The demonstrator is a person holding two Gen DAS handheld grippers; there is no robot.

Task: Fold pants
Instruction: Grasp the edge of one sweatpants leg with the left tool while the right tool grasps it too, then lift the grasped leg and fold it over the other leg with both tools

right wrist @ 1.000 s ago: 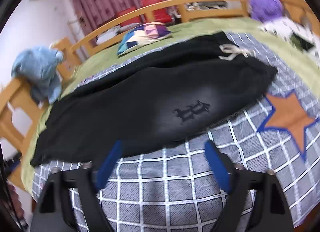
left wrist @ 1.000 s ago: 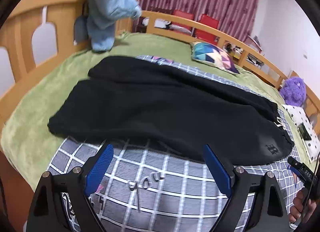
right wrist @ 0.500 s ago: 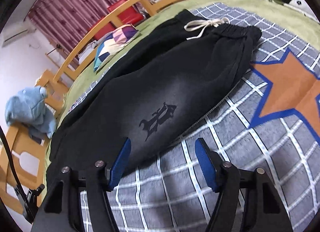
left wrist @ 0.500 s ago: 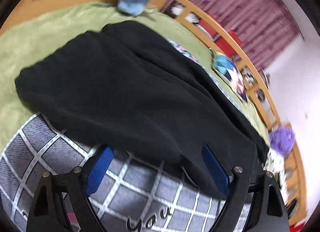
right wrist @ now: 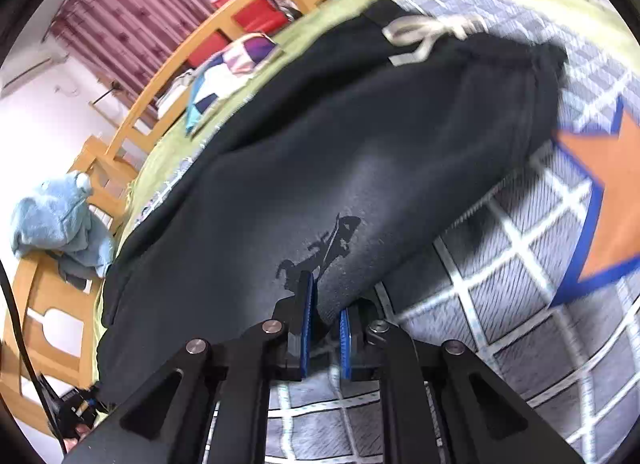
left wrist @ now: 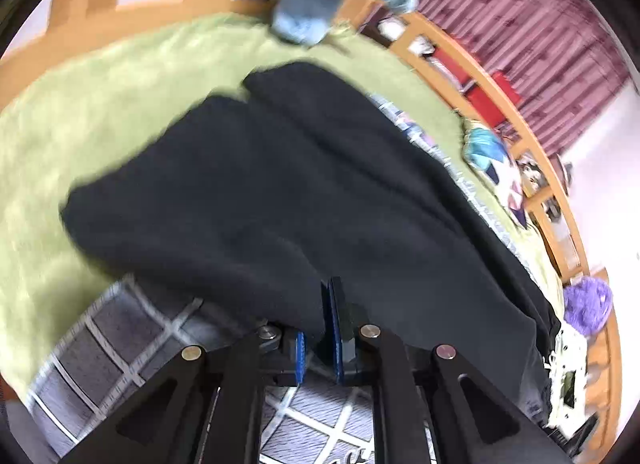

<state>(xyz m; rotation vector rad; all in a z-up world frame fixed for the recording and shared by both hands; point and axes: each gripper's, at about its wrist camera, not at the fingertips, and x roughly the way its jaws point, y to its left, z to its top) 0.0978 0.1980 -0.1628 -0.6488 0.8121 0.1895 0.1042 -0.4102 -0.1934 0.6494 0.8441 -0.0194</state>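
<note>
Black pants [left wrist: 288,191] lie flat across the bed, legs toward the headboard, waistband with a white drawstring [right wrist: 424,35] at the other end. My left gripper [left wrist: 320,328] is shut on the near edge of the pants at the leg part. My right gripper [right wrist: 324,320] is shut on the near edge just below the dark printed logo [right wrist: 320,252] near the thigh. Cloth bunches between the blue pads of both.
The pants rest on a grey checked blanket [right wrist: 520,304] with an orange star [right wrist: 604,183] over a green sheet [left wrist: 80,111]. A blue plush toy [right wrist: 56,223] hangs on the wooden bed frame [left wrist: 500,103]. A patterned cushion [right wrist: 228,67] and purple plush [left wrist: 588,304] lie beyond.
Both grippers moved forward onto the near edge of the pants and closed on the cloth; they were open before.
</note>
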